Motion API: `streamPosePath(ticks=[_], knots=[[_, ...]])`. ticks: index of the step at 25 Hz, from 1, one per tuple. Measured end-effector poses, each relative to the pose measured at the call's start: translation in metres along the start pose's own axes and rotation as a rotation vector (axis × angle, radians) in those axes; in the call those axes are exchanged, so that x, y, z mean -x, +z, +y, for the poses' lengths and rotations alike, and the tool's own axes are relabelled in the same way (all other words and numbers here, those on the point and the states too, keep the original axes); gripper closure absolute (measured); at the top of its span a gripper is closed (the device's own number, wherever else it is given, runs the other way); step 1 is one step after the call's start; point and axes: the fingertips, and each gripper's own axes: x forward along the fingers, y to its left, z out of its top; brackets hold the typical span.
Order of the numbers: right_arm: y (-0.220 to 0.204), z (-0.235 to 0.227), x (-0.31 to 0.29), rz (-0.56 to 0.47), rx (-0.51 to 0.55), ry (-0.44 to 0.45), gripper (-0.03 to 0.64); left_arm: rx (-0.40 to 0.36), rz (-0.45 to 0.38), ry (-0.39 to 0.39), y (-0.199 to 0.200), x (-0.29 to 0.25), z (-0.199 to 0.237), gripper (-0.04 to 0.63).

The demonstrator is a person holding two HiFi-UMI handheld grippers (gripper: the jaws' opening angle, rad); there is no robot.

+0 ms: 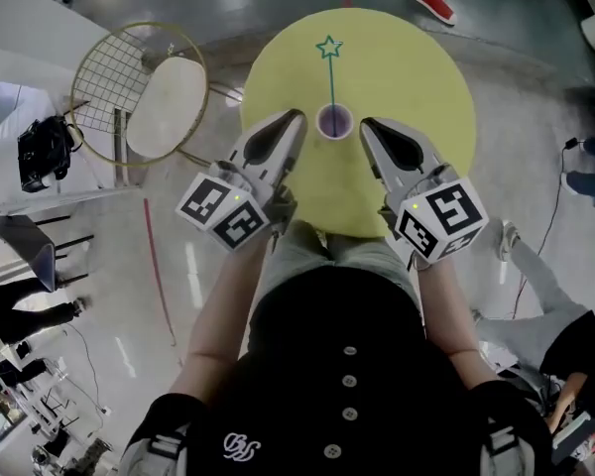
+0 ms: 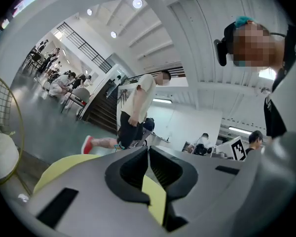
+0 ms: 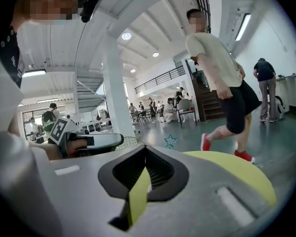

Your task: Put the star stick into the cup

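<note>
A small purple cup (image 1: 334,122) stands near the middle of the round yellow table (image 1: 416,77). The star stick (image 1: 330,72) stands upright in it, and its green outlined star (image 1: 328,47) tops the thin stem. The star (image 3: 170,141) also shows in the right gripper view, just above the jaws. My left gripper (image 1: 297,116) is left of the cup, shut and empty, its jaws touching (image 2: 148,147). My right gripper (image 1: 366,124) is right of the cup, also shut on nothing (image 3: 146,147). Neither gripper touches the cup or the stick.
A wire-frame chair (image 1: 99,87) with a white seat (image 1: 169,105) stands on the floor to the left of the table. A person in red shoes (image 1: 431,3) walks past the far side. A black bag (image 1: 45,147) and cables lie on the floor.
</note>
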Motion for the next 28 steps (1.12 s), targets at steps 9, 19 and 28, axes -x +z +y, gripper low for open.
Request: streamPosePath(ticks=[9,19,28], knots=[[0.016,0.017,0.011,-0.043,0.029,-0.007,0.612,-0.035,0.012,-0.027,-0.004,0.009,-0.016,0.577],[-0.004,0.016,0.010,-0.018,-0.001,-0.008,0.612,0.002,0.032,-0.070,-0.018,0.003,-0.028,0.577],[0.007,0.018,0.009,-0.037,0.006,0.003,0.612,-0.005,0.054,-0.073,-0.022,-0.001,-0.037,0.577]])
